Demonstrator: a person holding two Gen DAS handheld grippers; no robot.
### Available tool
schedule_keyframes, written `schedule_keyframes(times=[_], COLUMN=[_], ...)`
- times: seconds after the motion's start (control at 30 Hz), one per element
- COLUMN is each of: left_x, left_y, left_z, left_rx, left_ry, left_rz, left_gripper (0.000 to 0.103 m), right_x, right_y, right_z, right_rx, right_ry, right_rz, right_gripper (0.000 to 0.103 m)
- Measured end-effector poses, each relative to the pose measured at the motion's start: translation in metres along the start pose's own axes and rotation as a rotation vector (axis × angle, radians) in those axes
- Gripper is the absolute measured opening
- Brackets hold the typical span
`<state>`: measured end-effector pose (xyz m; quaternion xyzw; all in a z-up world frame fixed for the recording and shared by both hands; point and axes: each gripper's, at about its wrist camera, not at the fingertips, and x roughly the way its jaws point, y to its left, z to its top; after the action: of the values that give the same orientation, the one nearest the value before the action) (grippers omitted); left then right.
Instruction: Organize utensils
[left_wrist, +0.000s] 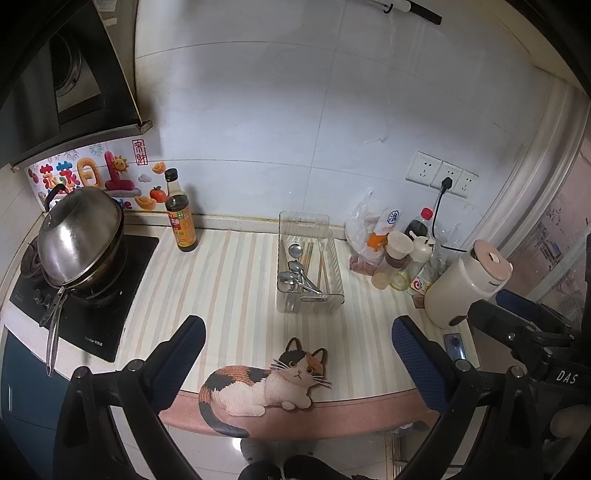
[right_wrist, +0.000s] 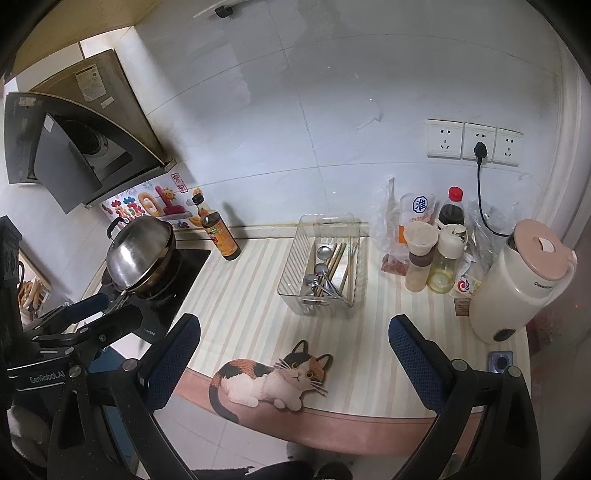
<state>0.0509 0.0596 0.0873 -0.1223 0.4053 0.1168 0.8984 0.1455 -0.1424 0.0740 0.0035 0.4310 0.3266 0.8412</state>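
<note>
A clear plastic organizer tray (left_wrist: 334, 266) (right_wrist: 295, 266) stands on the striped counter mat near the wall. Several metal spoons (left_wrist: 295, 275) (right_wrist: 320, 273) and wooden chopsticks (left_wrist: 322, 267) (right_wrist: 338, 258) lie inside it. My left gripper (left_wrist: 298, 330) is open and empty, held back near the counter's front edge, well short of the tray. My right gripper (right_wrist: 293, 332) is open and empty too, at about the same distance from the tray. Each gripper shows at the edge of the other's view.
A steel pot with lid (left_wrist: 79, 236) (right_wrist: 138, 254) sits on the stove at left, a soy sauce bottle (left_wrist: 180, 218) (right_wrist: 218, 232) beside it. Condiment bottles (left_wrist: 397, 258) (right_wrist: 432, 254) and a cream kettle (left_wrist: 467, 284) (right_wrist: 521, 280) crowd the right. A cat-shaped mat (left_wrist: 266, 384) (right_wrist: 273, 382) lies at the front edge.
</note>
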Motion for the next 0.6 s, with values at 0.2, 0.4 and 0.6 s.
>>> schedule_keyframes(times=[0.2,0.4,0.6], left_x=[-0.0002,0.0011,0.0031], left_y=[0.0018,0.0012,-0.0009], left_z=[-0.001,-0.0009,-0.0002], left_rx=[-0.003,-0.007,-0.01], left_ry=[-0.001,0.006,0.011], left_rz=[-0.001,-0.004,-0.004], left_gripper=[0.103,0.103,0.103], right_x=[0.0003,0.0004,0.0022], right_y=[-0.0005,-0.0006,-0.0011], right_z=[0.0004,0.0004,0.0007], right_rx=[-0.003,-0.004,-0.002], right_ry=[0.002,0.004,0.012], right_rz=[0.001,0.0,-0.007], right_gripper=[0.103,0.103,0.103])
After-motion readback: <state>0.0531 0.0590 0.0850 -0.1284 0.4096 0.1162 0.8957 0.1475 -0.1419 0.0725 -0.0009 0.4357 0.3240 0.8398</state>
